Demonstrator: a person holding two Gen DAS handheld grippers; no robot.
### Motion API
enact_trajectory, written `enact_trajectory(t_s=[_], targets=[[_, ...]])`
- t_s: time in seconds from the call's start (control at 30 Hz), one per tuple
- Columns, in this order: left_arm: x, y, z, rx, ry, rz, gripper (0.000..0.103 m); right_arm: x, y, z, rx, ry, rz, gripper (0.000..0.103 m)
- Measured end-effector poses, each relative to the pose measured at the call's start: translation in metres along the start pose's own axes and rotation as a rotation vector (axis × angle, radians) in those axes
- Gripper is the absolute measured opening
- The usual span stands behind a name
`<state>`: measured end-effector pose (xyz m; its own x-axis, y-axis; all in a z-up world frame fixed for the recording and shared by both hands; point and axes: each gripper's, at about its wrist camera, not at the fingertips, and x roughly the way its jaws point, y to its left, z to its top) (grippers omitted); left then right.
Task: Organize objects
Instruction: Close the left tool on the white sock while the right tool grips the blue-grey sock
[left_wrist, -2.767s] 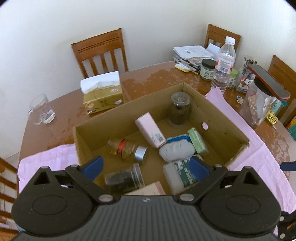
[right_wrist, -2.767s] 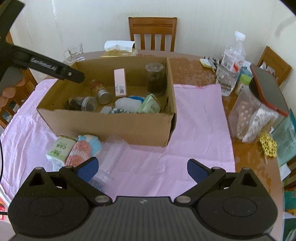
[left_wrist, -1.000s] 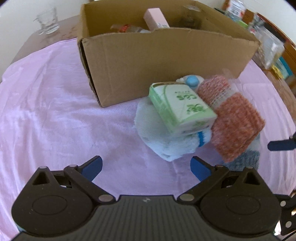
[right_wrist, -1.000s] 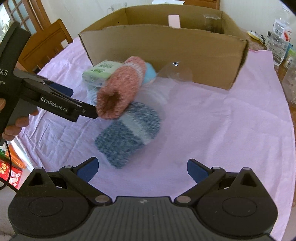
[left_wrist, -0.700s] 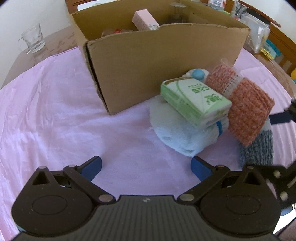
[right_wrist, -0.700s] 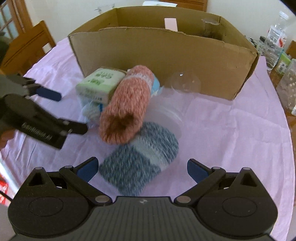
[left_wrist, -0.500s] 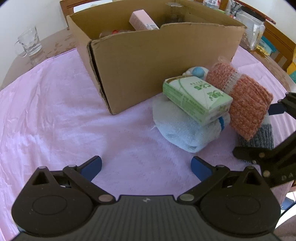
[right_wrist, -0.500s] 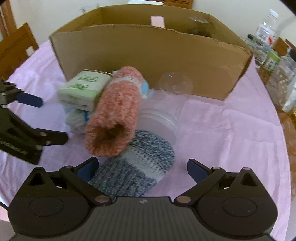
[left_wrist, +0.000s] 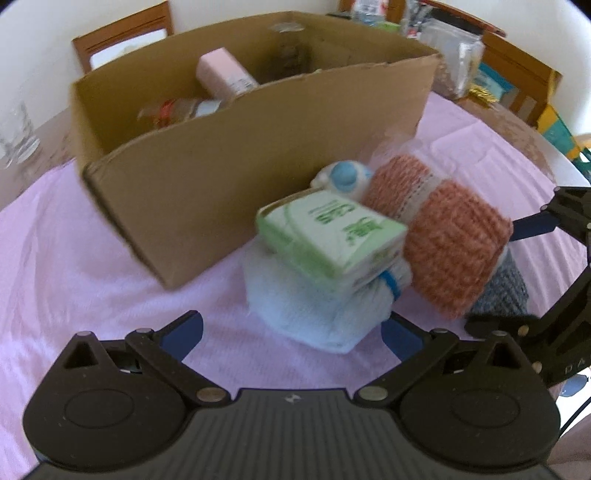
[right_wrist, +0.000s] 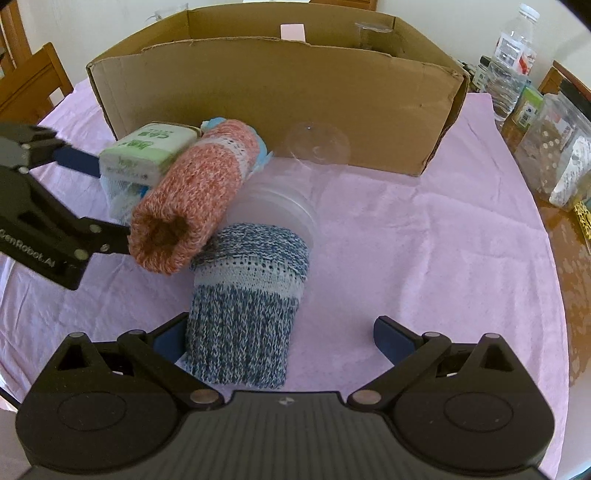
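Observation:
A pile lies on the pink cloth (right_wrist: 424, 240) in front of the cardboard box (right_wrist: 280, 96). In it are a green tissue pack (left_wrist: 332, 236) on a white-blue towel bundle (left_wrist: 314, 306), an orange knitted sleeve (right_wrist: 195, 199), a blue-grey knitted sleeve (right_wrist: 247, 314) and a clear plastic cup (right_wrist: 291, 199) on its side. My left gripper (left_wrist: 291, 332) is open, its fingers either side of the towel bundle. My right gripper (right_wrist: 280, 339) is open around the blue-grey sleeve, which lies near its left finger. Each gripper shows in the other's view: left gripper (right_wrist: 112, 199), right gripper (left_wrist: 491, 277).
The box holds a pink carton (left_wrist: 221, 75) and jars. A drinking glass (left_wrist: 14, 136) stands on the bare table at the left. A water bottle (right_wrist: 511, 55) and a clear container (right_wrist: 557, 162) stand at the right. Wooden chairs (left_wrist: 125, 37) ring the table.
Both grippers came down from above the box and closed in on the pile. The left now straddles the towel bundle, the right has the blue-grey sleeve between its fingers. Both stayed open.

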<state>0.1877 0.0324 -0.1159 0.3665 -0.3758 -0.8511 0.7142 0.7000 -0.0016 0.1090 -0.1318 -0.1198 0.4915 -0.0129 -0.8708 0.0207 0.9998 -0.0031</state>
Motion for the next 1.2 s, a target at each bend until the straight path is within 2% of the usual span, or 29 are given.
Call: enact_trajectory(t_s=[0.3,0.5,0.63,0.7,0.77,0.93,1.2], targets=[[0.005,-0.003,0.007,0.072,-0.037,-0.038,0.096,-0.001,-0.014,-0.002,-0.007,-0.007,0.0,0.103],[0.008,-0.006,0.012,0.069,-0.052,-0.072,0.087,-0.003,-0.017,-0.001,0.026,0.007,-0.01,0.103],[0.007,-0.005,0.011,0.045,-0.055,-0.076,0.083,-0.003,-0.009,0.002,-0.009,-0.015,-0.006,0.102],[0.005,-0.004,0.01,0.036,-0.055,-0.071,0.081,-0.005,-0.005,0.005,-0.027,-0.031,0.009,0.099],[0.004,-0.004,0.01,0.029,-0.053,-0.064,0.08,-0.006,-0.002,0.009,-0.044,-0.042,0.02,0.085],[0.001,-0.005,0.008,0.013,-0.048,-0.042,0.078,-0.006,0.004,0.012,-0.074,-0.036,0.04,0.061],[-0.01,-0.002,-0.001,-0.026,-0.026,-0.005,0.077,-0.012,-0.001,0.009,-0.12,-0.024,0.077,0.059]])
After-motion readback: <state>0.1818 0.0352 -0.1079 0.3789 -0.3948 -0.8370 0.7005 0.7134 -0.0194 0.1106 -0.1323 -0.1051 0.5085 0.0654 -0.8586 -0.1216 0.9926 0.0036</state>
